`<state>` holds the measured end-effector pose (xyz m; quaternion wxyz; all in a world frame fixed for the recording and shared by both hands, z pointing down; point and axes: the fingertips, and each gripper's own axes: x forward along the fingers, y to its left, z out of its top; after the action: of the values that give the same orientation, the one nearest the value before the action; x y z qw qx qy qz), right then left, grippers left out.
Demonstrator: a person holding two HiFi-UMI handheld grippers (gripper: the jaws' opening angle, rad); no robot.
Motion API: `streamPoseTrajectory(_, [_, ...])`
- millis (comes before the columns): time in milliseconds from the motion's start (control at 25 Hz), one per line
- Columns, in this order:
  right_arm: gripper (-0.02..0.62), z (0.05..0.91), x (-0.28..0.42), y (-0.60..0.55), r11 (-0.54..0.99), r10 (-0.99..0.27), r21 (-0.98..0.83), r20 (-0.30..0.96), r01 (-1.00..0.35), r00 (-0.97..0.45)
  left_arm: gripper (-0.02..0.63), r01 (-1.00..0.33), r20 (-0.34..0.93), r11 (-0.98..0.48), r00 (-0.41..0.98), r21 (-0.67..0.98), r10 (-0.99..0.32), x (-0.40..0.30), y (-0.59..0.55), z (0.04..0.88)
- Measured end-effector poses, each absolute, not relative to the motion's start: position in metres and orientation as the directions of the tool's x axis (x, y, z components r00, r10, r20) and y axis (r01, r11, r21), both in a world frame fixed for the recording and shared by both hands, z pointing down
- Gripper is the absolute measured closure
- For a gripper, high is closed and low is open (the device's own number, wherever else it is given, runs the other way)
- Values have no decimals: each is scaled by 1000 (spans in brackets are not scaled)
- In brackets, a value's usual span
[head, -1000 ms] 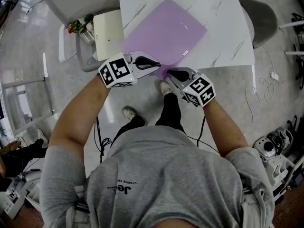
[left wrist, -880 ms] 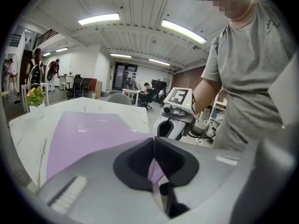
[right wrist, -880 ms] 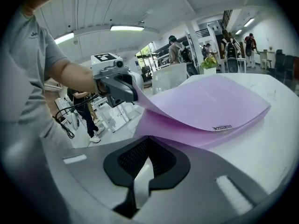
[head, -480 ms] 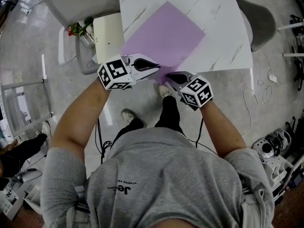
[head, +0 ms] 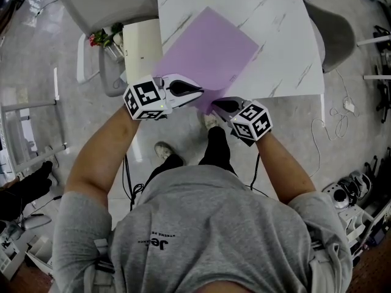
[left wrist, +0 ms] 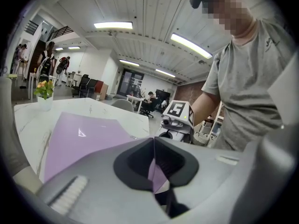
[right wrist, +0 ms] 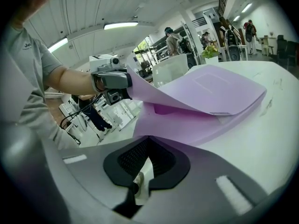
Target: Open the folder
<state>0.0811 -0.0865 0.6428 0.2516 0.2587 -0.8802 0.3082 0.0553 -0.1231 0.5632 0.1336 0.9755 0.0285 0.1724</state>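
Lilac glossy plastic folder (head: 211,50), thin curved covers pinched separately in clamped left gripper (head: 200,91) and right gripper (head: 214,105).

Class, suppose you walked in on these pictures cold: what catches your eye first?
A purple folder lies slantwise on the white marble table, its near corner past the edge. There the left tongs pinch the top cover, raised, and the right tongs pinch the lower one.
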Motion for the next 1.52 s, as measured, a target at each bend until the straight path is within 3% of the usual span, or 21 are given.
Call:
streamPoseTrajectory(120, [592, 644, 80, -84, 673, -289, -426, 601, -605, -745, 546, 14, 304, -961, 947, 278, 101, 54, -118, 560])
streamPoseTrajectory(280, [592, 644, 87, -86, 653, -296, -438, 603, -618, -741, 546, -14, 114, -944, 993, 329, 25, 50, -142, 513])
streamPoseTrajectory(440, [592, 644, 91, -87, 644, -297, -436, 615, -629, -731, 546, -57, 37, -936, 998, 348, -47, 36, -173, 480])
streamPoseTrajectory(880, [592, 643, 95, -88, 639, -282, -443, 625, -628, -728, 546, -345, -120, -834, 894, 429, -432, -53, -258, 442])
streamPoseTrajectory(1200, [592, 641, 101, -88, 631, -271, -458, 626, -626, -731, 546, -610, -75, -641, 694, 466, -716, -125, -339, 469])
streamPoseTrajectory(1520, [592, 613, 112, -123, 572, -351, -550, 506, -608, -788, 545, -736, 71, -501, 591, 455, -804, -151, -395, 524])
